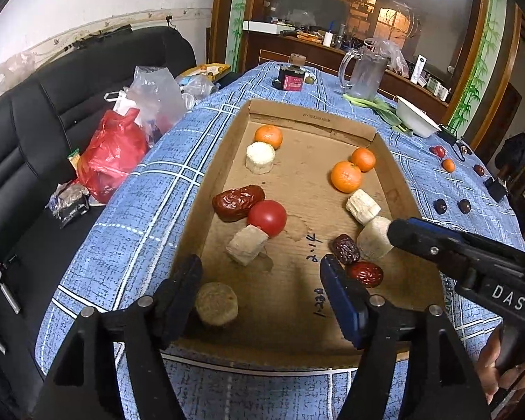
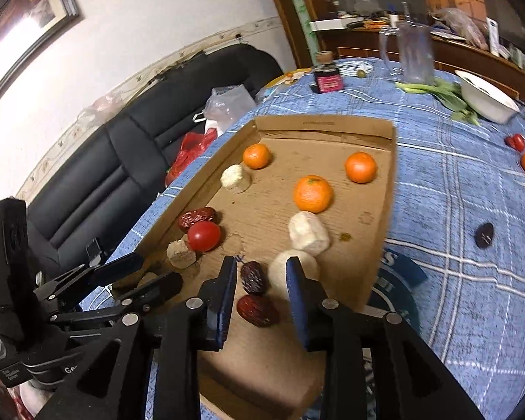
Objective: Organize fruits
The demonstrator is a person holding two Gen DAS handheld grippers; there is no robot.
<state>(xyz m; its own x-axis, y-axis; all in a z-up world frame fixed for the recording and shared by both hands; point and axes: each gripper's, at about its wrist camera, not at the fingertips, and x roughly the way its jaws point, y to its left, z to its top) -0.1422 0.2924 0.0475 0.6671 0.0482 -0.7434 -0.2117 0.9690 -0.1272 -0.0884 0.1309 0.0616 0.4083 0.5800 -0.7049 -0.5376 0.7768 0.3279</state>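
We saw left hand-held gripper gaping over near end of cardboard tray, pale sugarcane chunk resting loose beside its left finger. Right hand-held gripper parted, pads clear of red jujube lying between them; darker jujube just beyond. Tray on bench held mandarins, tomato, more cane chunks. Stray fruits sat on cloth right of tray.
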